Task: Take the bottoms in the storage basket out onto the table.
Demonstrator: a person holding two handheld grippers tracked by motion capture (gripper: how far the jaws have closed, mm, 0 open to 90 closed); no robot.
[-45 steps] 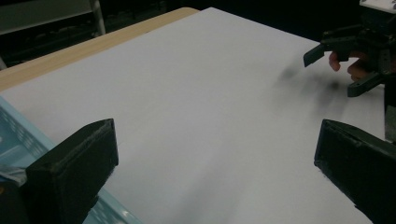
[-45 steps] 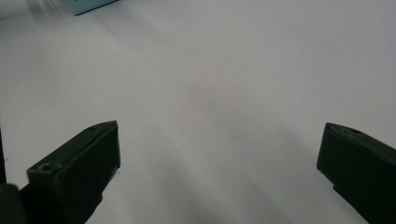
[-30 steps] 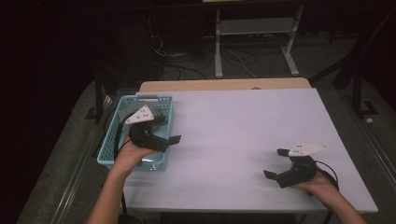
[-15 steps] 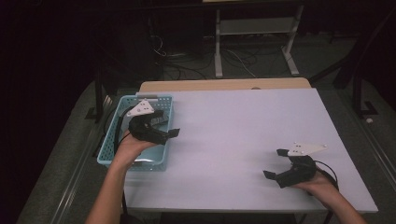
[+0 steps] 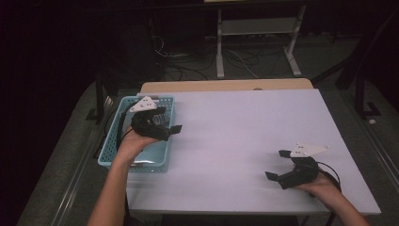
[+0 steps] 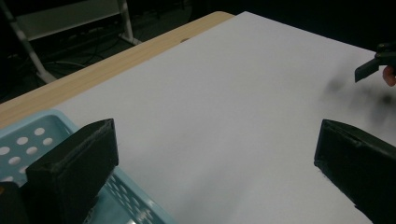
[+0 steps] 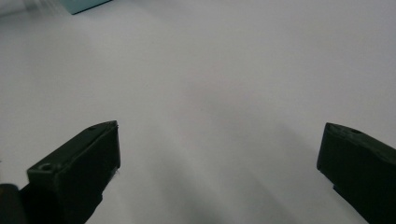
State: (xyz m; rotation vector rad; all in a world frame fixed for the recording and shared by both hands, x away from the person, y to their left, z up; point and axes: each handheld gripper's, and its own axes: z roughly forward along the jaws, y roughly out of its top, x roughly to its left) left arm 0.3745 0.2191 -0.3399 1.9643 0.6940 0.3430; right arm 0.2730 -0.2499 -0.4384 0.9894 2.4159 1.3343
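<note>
Over the blue basket [image 5: 123, 157] at the counter's left edge, the left tongs [image 5: 165, 125] are hovering, jaws spread wide and empty.

Near the counter's [image 5: 244, 127] front right corner, the right tongs [image 5: 277, 165] are sitting low in the person's hand, jaws also wide apart and gripping nothing. The left gripper view is looking across the basket's perforated rim [image 6: 28, 140] and the white top toward the other tongs [image 6: 373, 65], well apart.

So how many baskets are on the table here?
1: a blue basket at the table's left edge, under the left tool. None other is in view.
</note>
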